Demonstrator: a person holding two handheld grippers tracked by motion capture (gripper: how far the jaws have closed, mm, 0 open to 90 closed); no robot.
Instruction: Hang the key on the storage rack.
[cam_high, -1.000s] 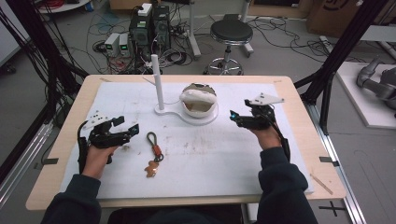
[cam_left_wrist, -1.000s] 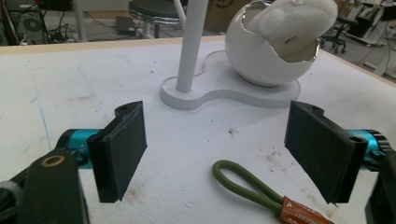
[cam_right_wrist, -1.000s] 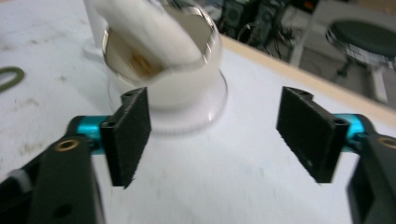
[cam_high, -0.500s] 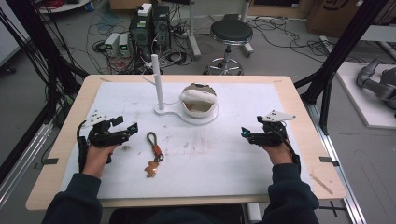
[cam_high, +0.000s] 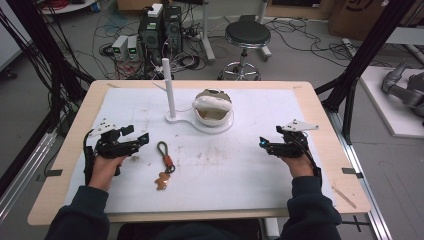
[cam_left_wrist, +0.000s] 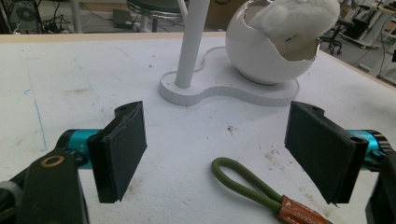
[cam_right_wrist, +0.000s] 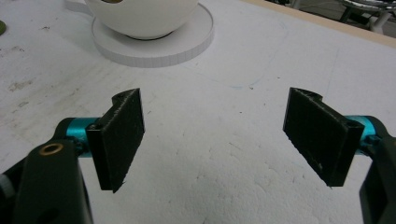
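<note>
Left gripper (cam_high: 142, 138) jaws spread, empty, just beside olive cord keychain loop (cam_high: 163, 149); right gripper (cam_high: 263, 144) released, empty, near table's right edge.

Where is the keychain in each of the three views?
High view: the keychain lies on the white mat, left of centre, just right of the left gripper.
Left gripper view: its green loop lies at the bottom, between the open jaws, nearer the right one.
Right gripper view: I cannot find it.
Shared landmark: the white stand, beyond the keychain.
</note>
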